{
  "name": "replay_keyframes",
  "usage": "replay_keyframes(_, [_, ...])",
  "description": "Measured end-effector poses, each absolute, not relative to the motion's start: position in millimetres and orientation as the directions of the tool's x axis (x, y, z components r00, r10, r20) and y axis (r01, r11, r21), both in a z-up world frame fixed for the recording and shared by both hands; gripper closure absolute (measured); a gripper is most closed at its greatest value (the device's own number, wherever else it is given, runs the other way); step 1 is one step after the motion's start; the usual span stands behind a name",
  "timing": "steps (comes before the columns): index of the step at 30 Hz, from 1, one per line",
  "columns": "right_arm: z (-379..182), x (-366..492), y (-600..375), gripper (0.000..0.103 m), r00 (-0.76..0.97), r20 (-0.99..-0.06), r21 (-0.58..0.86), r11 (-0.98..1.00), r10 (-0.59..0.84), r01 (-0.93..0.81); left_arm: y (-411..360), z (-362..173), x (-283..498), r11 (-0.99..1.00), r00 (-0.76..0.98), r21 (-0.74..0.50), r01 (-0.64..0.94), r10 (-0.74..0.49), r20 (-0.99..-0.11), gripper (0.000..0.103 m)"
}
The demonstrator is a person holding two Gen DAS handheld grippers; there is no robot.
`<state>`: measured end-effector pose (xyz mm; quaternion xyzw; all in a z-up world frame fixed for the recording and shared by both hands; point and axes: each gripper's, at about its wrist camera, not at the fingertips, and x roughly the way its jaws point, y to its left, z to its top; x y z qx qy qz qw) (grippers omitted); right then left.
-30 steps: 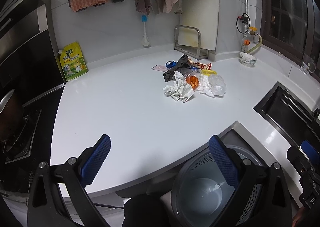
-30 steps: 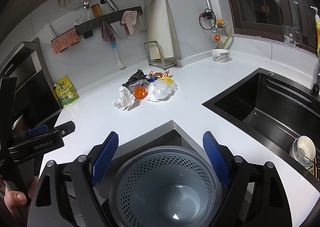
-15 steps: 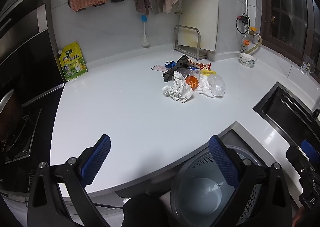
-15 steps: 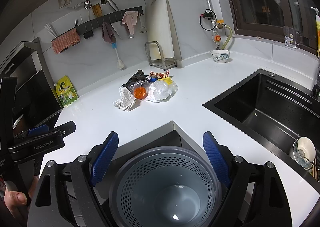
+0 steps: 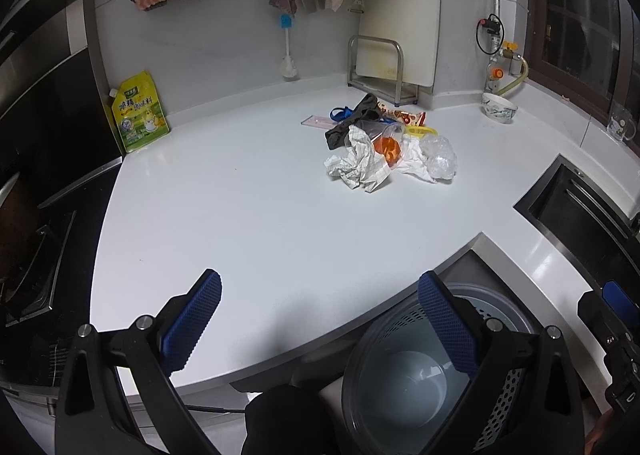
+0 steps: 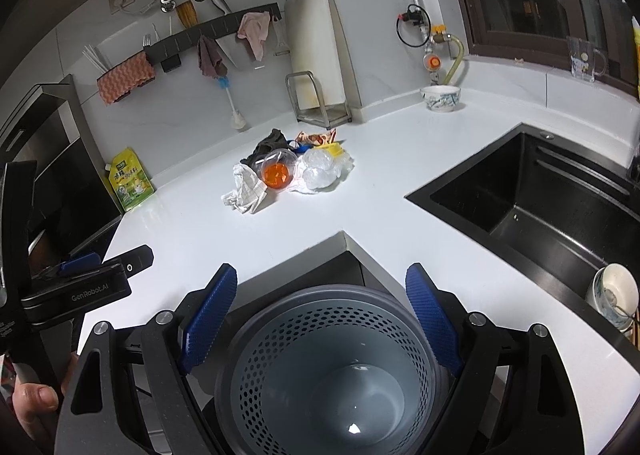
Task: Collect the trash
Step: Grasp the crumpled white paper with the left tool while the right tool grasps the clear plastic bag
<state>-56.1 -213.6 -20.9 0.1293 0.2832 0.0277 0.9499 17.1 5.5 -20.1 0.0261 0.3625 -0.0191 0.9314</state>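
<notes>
A heap of trash (image 5: pixel 384 149) (image 6: pixel 286 173) lies on the white counter (image 5: pixel 240 215) (image 6: pixel 360 195): crumpled checked paper (image 5: pixel 358 167) (image 6: pixel 246 193), a clear cup with orange inside (image 5: pixel 386 145) (image 6: pixel 276 173), a crinkled clear bag (image 5: pixel 438 161) (image 6: pixel 320 169), a dark rag and wrappers. A grey perforated bin (image 5: pixel 412 375) (image 6: pixel 332 367) stands empty below the counter's notch. My left gripper (image 5: pixel 320 319) is open over the counter's near edge. My right gripper (image 6: pixel 318 315) is open above the bin. Both are far from the heap and hold nothing.
A black sink (image 6: pixel 540 207) (image 5: pixel 580 215) lies to the right, with a bowl (image 6: pixel 614 295) in it. A yellow pouch (image 5: pixel 138 115), a metal rack with a cutting board (image 5: pixel 382 71), a patterned bowl (image 5: pixel 499 107) and a stove (image 5: pixel 28 247) line the edges.
Almost nothing: the left wrist view has tilted very slightly, so the trash heap sits marginally higher. Both grippers stay open.
</notes>
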Motion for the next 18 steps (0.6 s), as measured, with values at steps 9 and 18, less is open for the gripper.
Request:
replay_keyframes(9, [-26, -5, -224, 0.021, 0.826, -0.547, 0.254, 0.967, 0.134, 0.011, 4, -36, 64, 0.998, 0.709, 0.030, 0.056, -0.019, -0.705, 0.006])
replay_keyframes(18, [-29, 88, -234, 0.021, 0.789, -0.585, 0.272, 0.962, 0.187, -0.026, -3, -44, 134, 0.999, 0.690, -0.009, 0.036, -0.032, -0.723, 0.006])
